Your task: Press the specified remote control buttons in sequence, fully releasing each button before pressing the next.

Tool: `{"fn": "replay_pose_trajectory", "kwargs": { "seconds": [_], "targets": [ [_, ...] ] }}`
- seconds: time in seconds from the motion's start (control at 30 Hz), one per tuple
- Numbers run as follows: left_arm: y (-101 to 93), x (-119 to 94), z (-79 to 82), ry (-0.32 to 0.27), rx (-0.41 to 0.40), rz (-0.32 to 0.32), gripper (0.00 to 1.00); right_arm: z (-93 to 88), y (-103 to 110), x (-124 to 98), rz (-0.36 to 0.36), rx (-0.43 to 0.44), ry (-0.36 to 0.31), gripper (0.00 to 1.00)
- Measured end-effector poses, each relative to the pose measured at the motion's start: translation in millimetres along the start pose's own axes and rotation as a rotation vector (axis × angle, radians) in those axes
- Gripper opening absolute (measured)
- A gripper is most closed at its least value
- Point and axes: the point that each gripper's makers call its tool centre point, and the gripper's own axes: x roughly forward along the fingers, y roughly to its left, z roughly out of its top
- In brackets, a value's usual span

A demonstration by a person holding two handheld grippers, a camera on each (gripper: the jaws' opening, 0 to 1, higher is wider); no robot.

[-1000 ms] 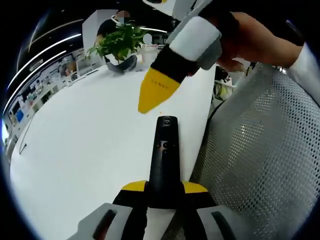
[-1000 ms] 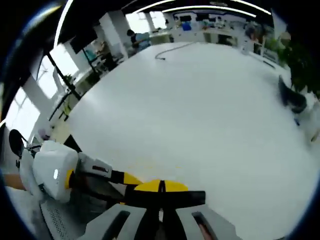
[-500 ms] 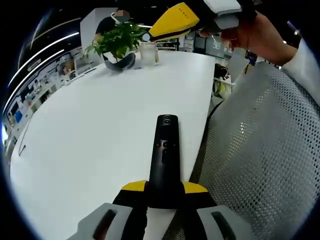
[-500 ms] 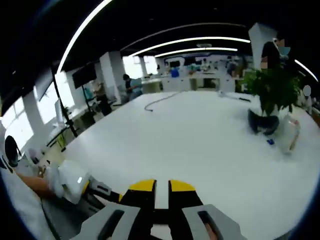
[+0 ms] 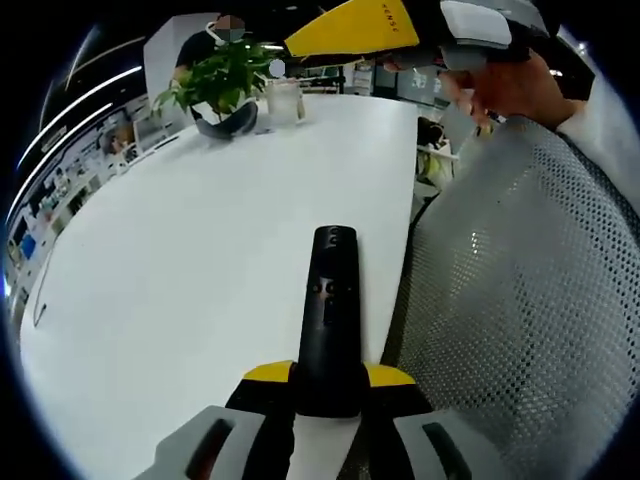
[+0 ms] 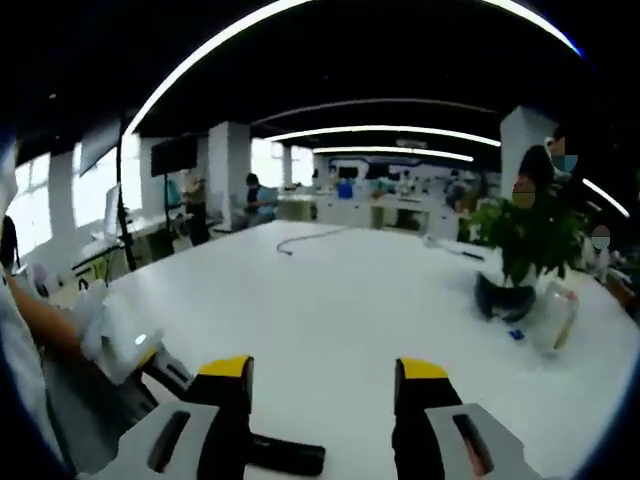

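left gripper [image 5: 328, 385] clamped on remote control [image 5: 328, 310] at lower centre; rigid, light, slick; right gripper [image 6: 322, 375] wide open, empty.

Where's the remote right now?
In the left gripper view the black remote is clamped between the left gripper jaws, lying on the white table near its edge, beside the grey mesh chair.

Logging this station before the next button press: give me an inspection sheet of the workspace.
Surface: white table, mostly bare.
Job's things: black remote clamped in the left gripper, pointing across the table.
Clutter: potted plant and a clear container at the far end.
Grippers: left gripper shut on the remote; right gripper open, raised above the table.
Cables: one cable far across the table.
Surroundings: mesh chair, open office with people.
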Motion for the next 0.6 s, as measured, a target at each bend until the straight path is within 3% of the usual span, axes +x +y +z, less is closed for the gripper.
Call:
{"fn": "replay_pose_trajectory", "kwargs": {
  "seconds": [0.13,0.2,0.6],
  "targets": [
    [2.7,0,1.3,0.014,0.022,-0.015,0.24,-0.3,-5,4,-0.015,0.005,-0.014,0.8],
    [3.6,1,1.1,0.023,0.038,-0.023,0.24,-0.5,-8,3,-0.029,0.008,-0.013,0.86],
    [17.7,0,-1.1,0.067,0.09,-0.077,0.23,-5.7,-14,5,-0.041,0.046,0.004,0.87]
  ]
}}
